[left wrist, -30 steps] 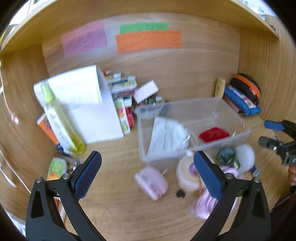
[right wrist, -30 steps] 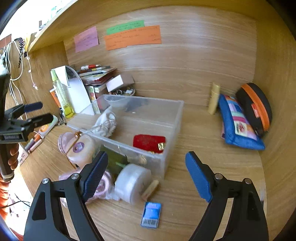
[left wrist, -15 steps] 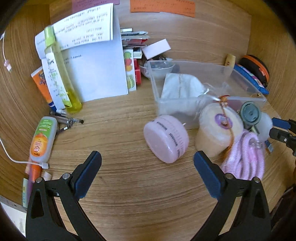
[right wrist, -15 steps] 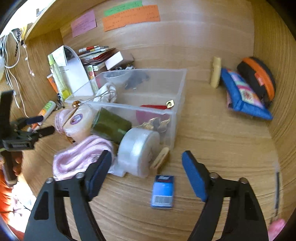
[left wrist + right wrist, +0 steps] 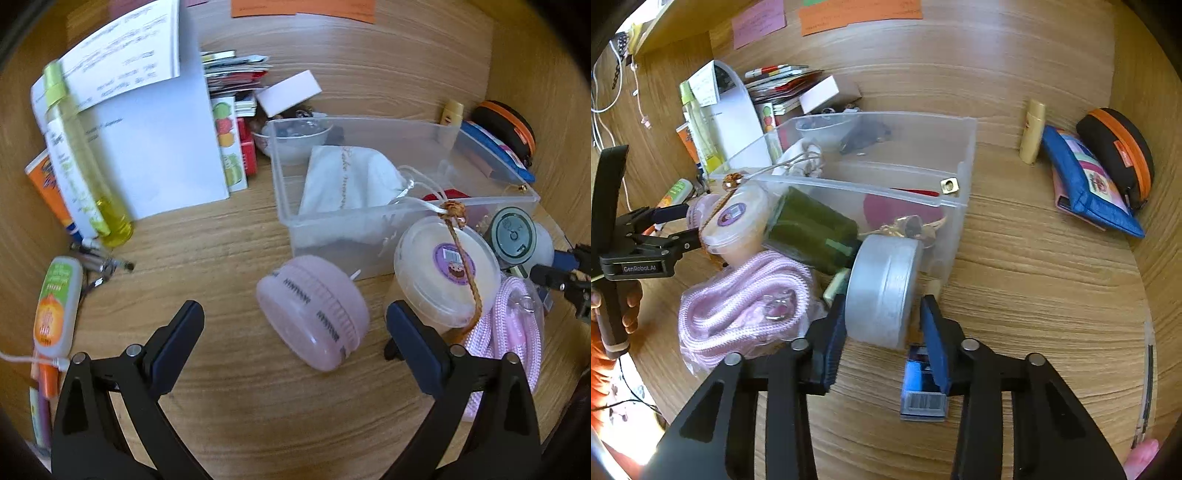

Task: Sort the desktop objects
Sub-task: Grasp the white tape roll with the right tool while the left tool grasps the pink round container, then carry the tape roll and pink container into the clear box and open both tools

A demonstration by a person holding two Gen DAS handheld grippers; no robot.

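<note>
A silver round tin (image 5: 882, 291) stands on its edge in front of the clear plastic bin (image 5: 964, 177). My right gripper (image 5: 884, 321) has the tin between its jaws, which are closing, and the blue pads meet its two flat faces. A pink round jar (image 5: 314, 314) lies on its side on the desk, just beyond the tips of my wide-open left gripper (image 5: 295, 314). Beside the jar sit a cream tub (image 5: 443, 273) tied with string, a pink rope bundle (image 5: 746, 306) and a dark green can (image 5: 809, 229). In the bin lie a white pouch (image 5: 347, 181) and a red item.
A small blue packet (image 5: 923, 391) lies under the right finger. A blue pouch (image 5: 1086, 181), a black-and-orange case (image 5: 1119, 147) and a yellow tube (image 5: 1032, 133) sit at the right wall. A yellow bottle (image 5: 77, 155), papers, books and pens crowd the left.
Both grippers have sunk closer to the desk. The right jaws have narrowed from wide open to the sides of the silver tin. The left jaws stay wide, now over the pink jar.
</note>
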